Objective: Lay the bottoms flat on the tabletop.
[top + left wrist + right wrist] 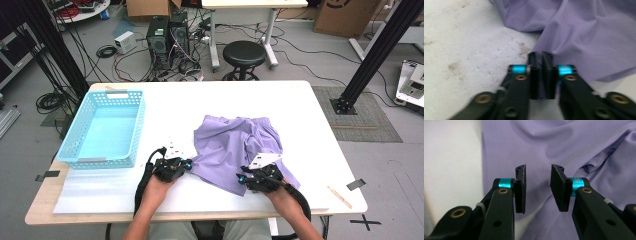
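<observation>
At nine o'clock on the white counter sits a light blue basket. Just right of it, the left tool is clamped tight on the near left edge of the purple cloth, fabric pinched between its jaws. The cloth lies crumpled at centre. At five o'clock, the right tool hovers over the cloth's near edge, jaws parted, gripping nothing.

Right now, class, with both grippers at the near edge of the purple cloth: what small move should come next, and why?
Probably close the right gripper on the purple cloth. The left gripper is already shut on a pinch of the cloth's edge, while the right one's jaws stand apart above the fabric with nothing pressed between them. Both need a hold before the cloth can be lifted or spread.
</observation>
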{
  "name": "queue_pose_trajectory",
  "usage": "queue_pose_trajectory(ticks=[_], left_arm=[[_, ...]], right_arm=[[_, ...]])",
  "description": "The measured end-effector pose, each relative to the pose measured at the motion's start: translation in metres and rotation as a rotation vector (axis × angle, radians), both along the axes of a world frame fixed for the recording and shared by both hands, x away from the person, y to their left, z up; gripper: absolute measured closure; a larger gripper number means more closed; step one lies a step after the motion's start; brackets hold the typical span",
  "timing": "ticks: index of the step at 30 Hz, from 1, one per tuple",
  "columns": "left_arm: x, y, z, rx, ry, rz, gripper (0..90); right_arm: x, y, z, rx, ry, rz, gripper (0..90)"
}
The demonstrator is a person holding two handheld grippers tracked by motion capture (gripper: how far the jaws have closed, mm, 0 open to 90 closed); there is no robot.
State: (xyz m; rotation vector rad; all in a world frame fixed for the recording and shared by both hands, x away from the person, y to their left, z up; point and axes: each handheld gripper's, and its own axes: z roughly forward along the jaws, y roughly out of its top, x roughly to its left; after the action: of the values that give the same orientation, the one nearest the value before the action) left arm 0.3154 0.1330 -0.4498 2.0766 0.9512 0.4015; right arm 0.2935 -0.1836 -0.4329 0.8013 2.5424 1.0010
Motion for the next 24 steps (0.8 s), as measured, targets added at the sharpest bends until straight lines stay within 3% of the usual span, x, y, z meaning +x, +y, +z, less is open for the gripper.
queue_pose_trajectory(ticks=[4, 11, 17, 21, 22, 24], left_arm=[[-0.018, 0.008, 0.000, 0.007, -0.008, -0.020, 88.3], [-0.050, 0.023, -0.001, 0.005, -0.014, -0.045, 88.3], [-0.085, 0.033, -0.003, -0.037, -0.001, -0.064, 88.3], [-0.101, 0.042, 0.000, -0.050, -0.010, -0.075, 88.0], [-0.102, 0.043, 0.001, -0.062, -0.025, -0.055, 86.6], [-0.095, 0.044, 0.003, -0.094, -0.024, 0.001, 64.9]], right_arm=[[0.003, 0.006, -0.007, -0.047, 0.017, 0.001, 71.5], [-0.009, 0.006, -0.008, -0.040, 0.025, 0.056, 86.7], [-0.026, 0.003, -0.007, -0.014, 0.054, 0.129, 86.1], [-0.031, -0.002, -0.002, 0.022, 0.048, 0.124, 80.9], [-0.030, -0.003, 0.000, 0.030, 0.039, 0.116, 78.2], [-0.026, -0.002, 0.001, 0.038, 0.024, 0.079, 67.3]])
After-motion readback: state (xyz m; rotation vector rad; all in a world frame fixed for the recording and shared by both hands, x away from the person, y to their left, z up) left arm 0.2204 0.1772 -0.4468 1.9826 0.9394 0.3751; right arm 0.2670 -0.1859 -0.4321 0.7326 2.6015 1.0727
